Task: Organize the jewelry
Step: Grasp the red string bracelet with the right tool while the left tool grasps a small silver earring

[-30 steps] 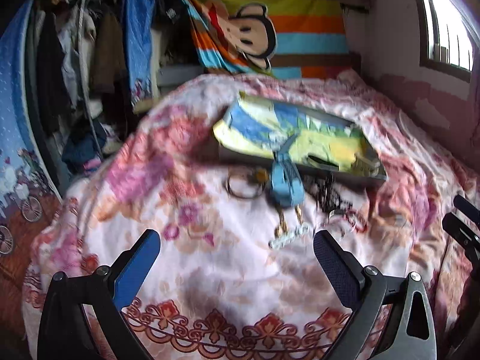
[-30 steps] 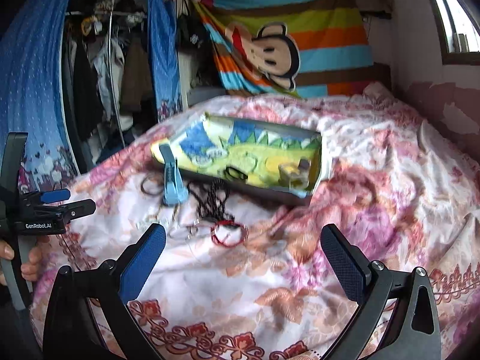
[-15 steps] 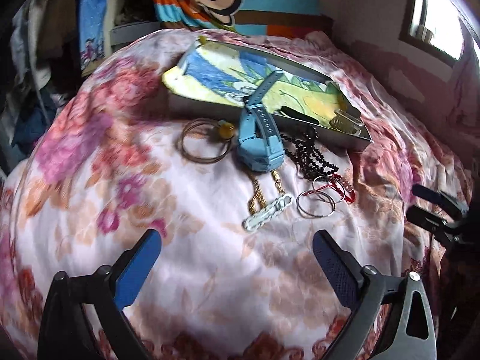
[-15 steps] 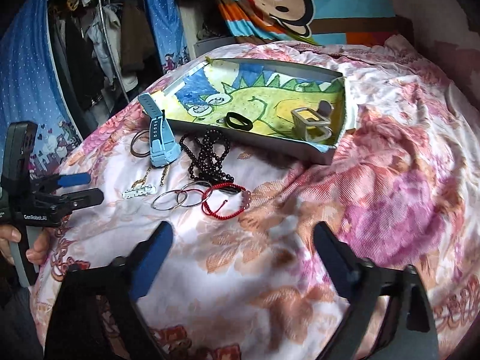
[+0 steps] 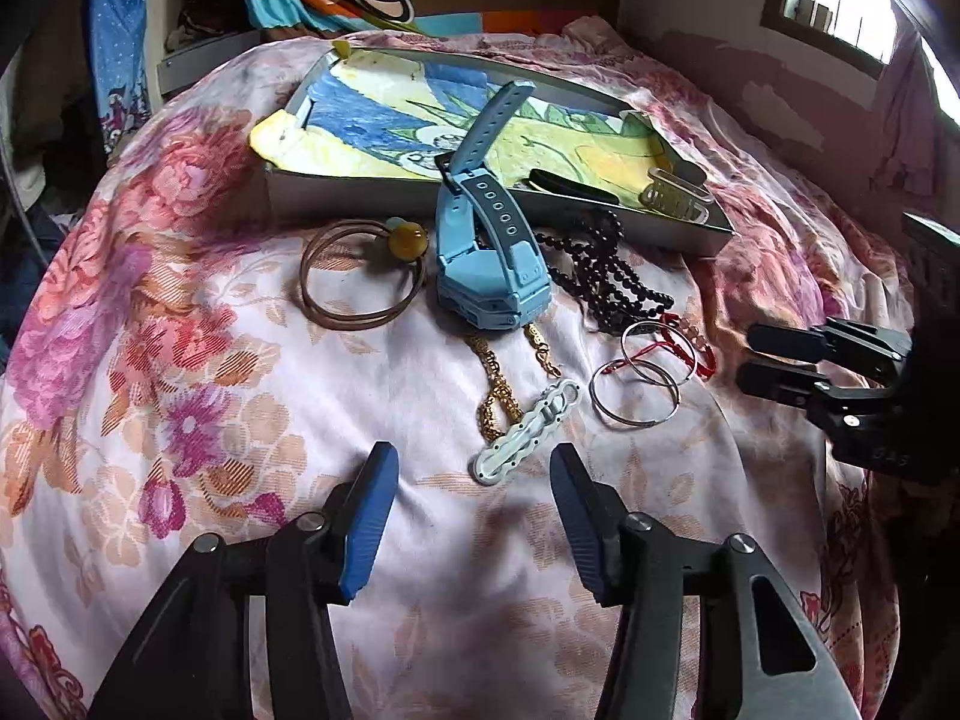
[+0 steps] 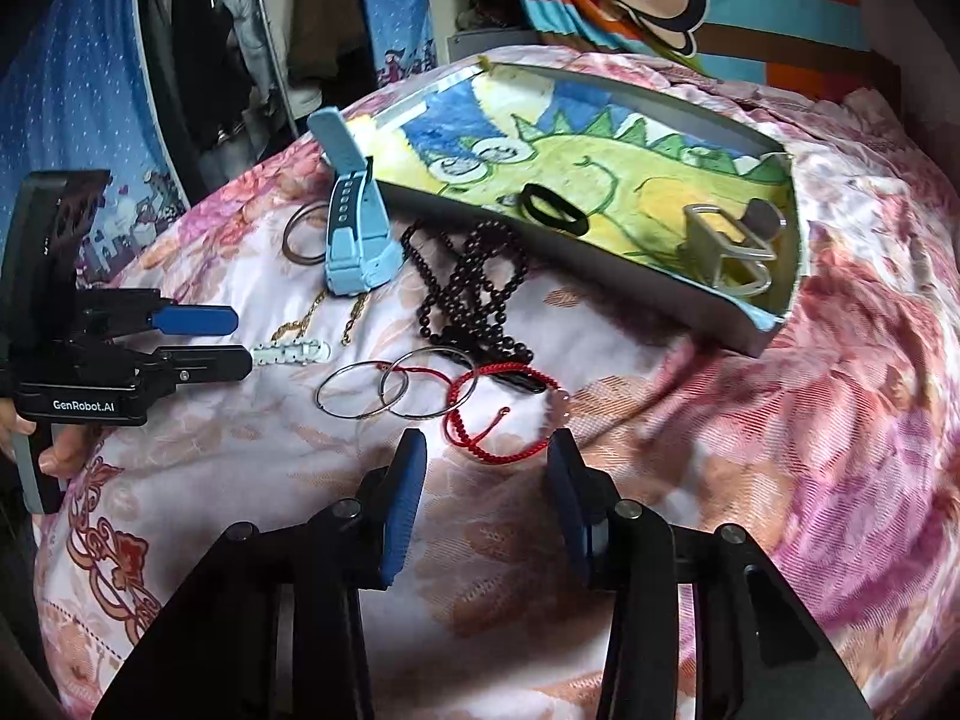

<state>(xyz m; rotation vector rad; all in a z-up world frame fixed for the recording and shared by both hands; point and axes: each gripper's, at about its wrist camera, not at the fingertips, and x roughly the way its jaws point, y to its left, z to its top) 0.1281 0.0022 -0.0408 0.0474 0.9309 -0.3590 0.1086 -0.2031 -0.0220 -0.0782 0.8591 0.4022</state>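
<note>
Both tongs, left gripper (image 5: 474, 480) and right gripper (image 6: 486, 468), were closing on nothing above the bedspread (image 5: 180, 420), near the white clasp (image 5: 528, 432) and red bracelet (image 6: 498, 414)

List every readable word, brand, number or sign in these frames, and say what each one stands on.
"GenRobot.AI": white lettering on the black body of the left tongs, read in the right wrist view.
Faint embossed marking on the body of the right tongs, in the left wrist view: too dim to read.
Nothing else carries text; the drawing lining the tray shows none.
</note>
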